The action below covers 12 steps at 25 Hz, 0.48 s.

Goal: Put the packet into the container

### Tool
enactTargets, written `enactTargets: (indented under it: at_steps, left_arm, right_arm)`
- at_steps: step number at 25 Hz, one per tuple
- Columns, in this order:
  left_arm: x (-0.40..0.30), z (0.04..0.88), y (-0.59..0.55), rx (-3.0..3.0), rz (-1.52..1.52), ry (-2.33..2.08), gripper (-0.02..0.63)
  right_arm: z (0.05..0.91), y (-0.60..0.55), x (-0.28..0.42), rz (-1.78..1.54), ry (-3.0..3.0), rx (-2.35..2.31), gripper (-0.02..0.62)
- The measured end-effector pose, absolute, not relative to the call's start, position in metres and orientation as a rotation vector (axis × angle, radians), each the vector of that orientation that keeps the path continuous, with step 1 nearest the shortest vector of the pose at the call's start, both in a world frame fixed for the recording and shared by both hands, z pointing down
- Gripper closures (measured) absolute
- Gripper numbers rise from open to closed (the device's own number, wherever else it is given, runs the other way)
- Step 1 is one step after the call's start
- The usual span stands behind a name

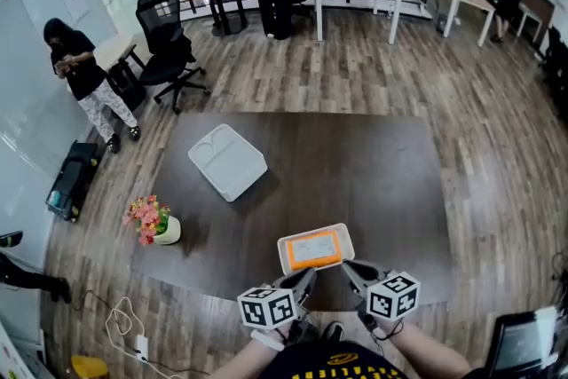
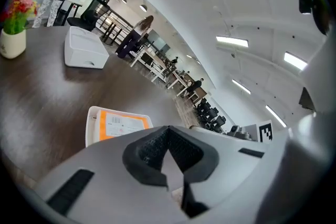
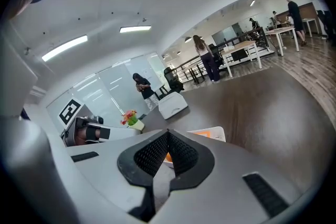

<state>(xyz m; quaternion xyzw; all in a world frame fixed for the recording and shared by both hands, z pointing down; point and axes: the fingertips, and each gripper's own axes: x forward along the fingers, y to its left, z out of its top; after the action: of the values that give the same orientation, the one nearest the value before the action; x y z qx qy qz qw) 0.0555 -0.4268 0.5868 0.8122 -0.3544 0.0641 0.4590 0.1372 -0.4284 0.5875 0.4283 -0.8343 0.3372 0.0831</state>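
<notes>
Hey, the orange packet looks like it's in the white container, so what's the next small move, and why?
Probably just draw both grippers back toward you and stop. The orange packet already lies flat inside the white container, and the left gripper and right gripper are shut and empty.

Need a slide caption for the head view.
Orange packet in white container; left gripper and right gripper, both shut, at its near edge.
</notes>
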Motion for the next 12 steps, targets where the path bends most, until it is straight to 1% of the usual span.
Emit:
enactTargets:
  at_steps: [4,12]
  left_arm:
    - [0.065,0.562,-0.414,2.133,0.194,-0.875,0.606]
    - [0.086,0.531,-0.391,2.321,0.287,-0.942,0.606]
  right_arm:
    - [0.564,-0.414,0.128,0.937,-2.526,1.253,0.586]
    - [0.539,-0.392,0.136,0.788,-2.576,1.296,0.584]
